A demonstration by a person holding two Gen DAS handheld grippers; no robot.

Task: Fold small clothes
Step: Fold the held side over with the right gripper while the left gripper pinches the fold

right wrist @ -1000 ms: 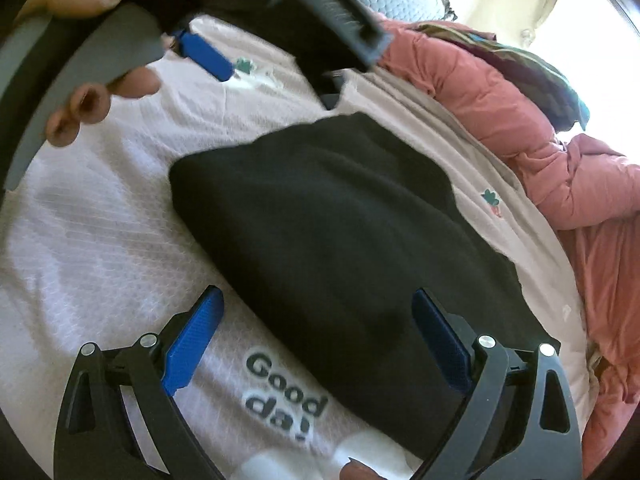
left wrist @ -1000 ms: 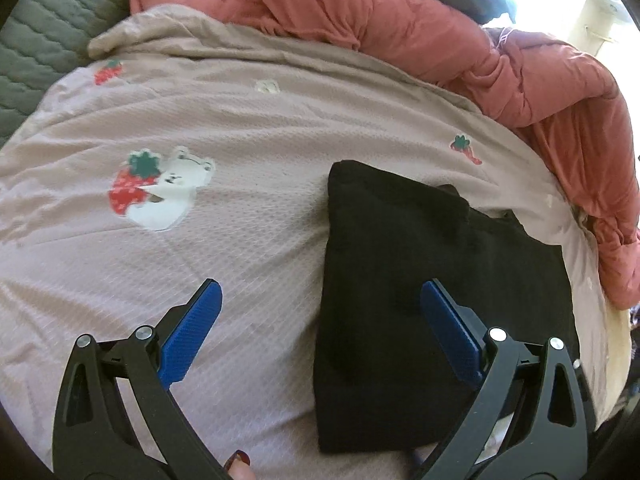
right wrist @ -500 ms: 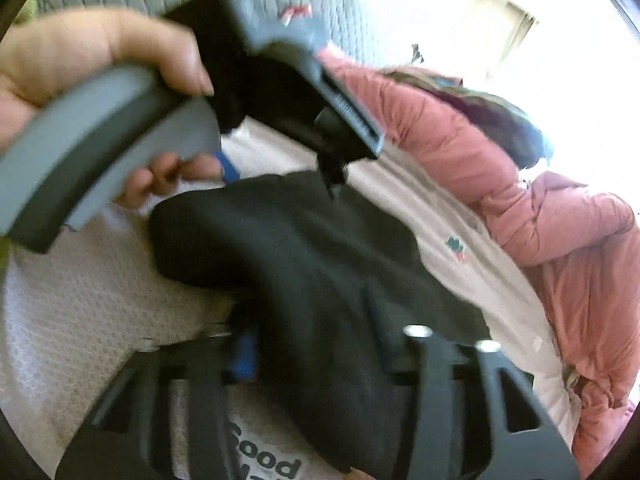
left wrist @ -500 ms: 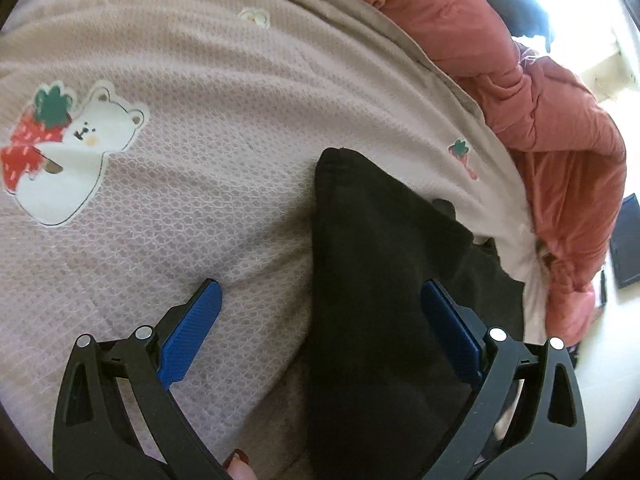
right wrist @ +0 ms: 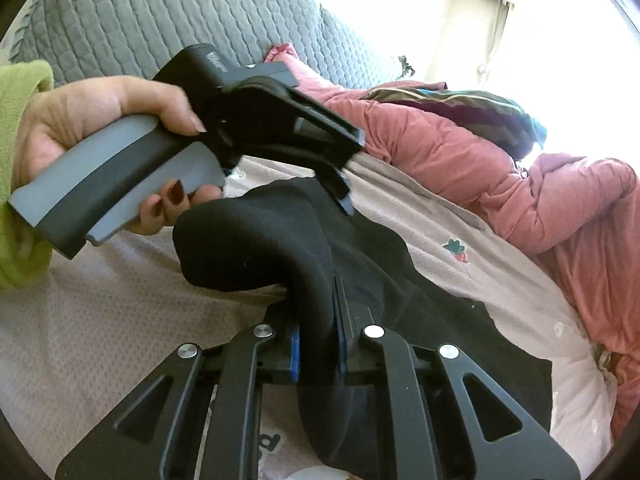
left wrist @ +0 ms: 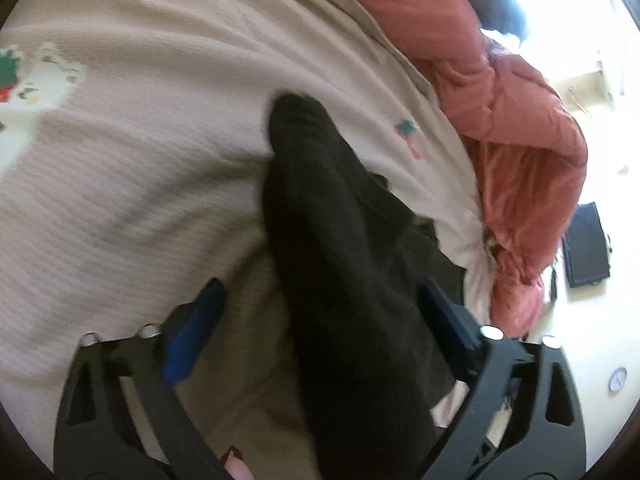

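Right wrist: black garment (right wrist: 360, 264) bunched, pinched in right gripper (right wrist: 316, 344).

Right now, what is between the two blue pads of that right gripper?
A bunched fold of the black garment, pinched by the shut right gripper. The right wrist view shows it.

Bed sheet (left wrist: 168, 152), pale pink with bear and strawberry prints. Rumpled salmon quilt (right wrist: 500, 184) along its far edge; grey quilted headboard (right wrist: 140, 16) behind. Strong window glare beyond quilt; pale floor (left wrist: 592, 332) beside it.
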